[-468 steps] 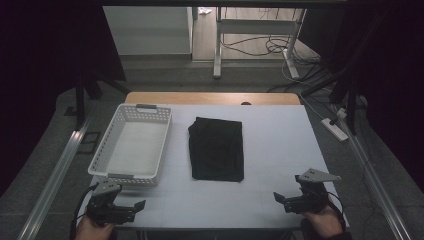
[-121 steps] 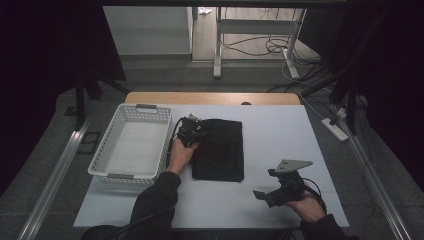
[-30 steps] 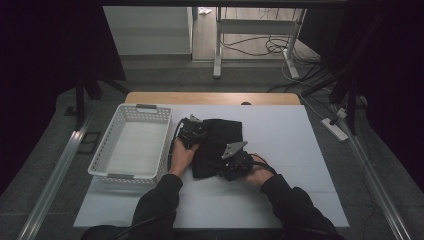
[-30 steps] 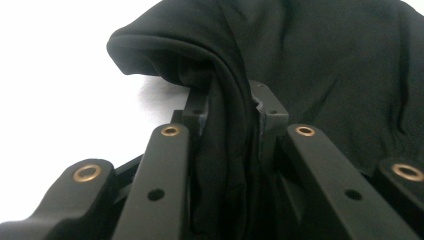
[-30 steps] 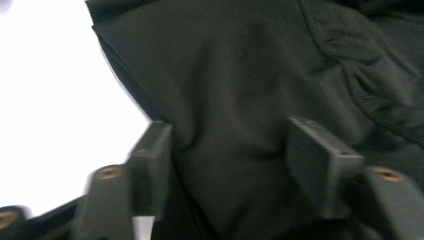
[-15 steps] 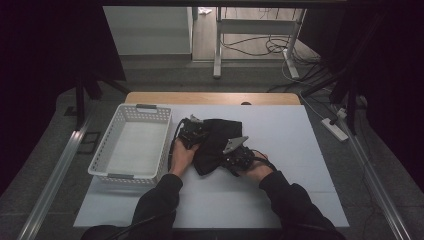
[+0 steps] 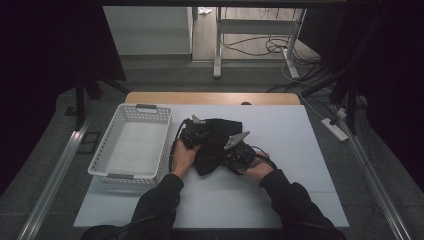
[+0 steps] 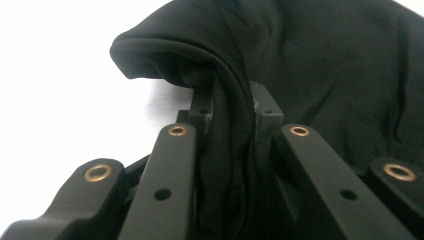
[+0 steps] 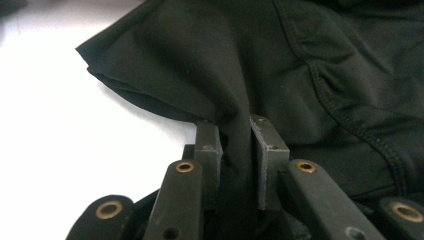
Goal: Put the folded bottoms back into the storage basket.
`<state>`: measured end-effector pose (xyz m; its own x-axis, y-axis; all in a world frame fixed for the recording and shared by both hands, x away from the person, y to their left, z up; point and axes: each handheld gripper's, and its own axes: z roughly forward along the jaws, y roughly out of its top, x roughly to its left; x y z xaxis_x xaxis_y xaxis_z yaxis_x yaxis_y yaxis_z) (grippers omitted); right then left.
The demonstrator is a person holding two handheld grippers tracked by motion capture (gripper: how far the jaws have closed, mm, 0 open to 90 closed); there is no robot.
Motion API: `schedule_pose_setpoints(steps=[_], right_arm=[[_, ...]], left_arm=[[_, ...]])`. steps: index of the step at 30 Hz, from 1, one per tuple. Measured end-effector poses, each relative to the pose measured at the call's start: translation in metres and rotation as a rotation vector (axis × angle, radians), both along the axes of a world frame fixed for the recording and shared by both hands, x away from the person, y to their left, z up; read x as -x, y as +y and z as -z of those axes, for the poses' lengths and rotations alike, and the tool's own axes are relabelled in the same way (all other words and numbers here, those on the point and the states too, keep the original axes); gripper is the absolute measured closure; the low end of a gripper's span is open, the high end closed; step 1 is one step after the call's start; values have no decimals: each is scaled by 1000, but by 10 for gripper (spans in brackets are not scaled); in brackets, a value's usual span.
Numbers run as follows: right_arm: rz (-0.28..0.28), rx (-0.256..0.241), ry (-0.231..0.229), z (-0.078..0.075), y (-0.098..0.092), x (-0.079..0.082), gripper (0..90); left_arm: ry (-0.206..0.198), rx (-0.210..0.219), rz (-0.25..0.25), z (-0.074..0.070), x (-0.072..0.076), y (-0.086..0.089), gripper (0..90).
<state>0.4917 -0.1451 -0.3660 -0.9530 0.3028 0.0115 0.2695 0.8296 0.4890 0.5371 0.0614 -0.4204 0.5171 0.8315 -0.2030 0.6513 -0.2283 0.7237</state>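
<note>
black garment point(image 7: 216, 137), both grippers clamping folds

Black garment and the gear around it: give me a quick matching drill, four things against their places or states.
1. black garment
2. white basket
3. left hand-held gripper
4. right hand-held gripper

A. stands empty at the table's left
B. clamps a thick rolled fold
C. bunched at mid table
D. pinches a thin edge near a stitched seam

Pairs: 1-C, 2-A, 3-B, 4-D
</note>
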Motion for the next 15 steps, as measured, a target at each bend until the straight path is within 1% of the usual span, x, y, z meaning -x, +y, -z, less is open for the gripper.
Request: schedule_pose_setpoints(steps=[2,6,15], right_arm=[[1,-6,-1,-3,0,0,777],[15,-34,15,-9,-2,-1,779],[19,-99,41,-22,-6,-1,782]], left_arm=[[-3,4,3,-5,-1,1,773],[-13,9,9,-14,-2,3,773],[-27,5,28,-31,-3,5,776]])
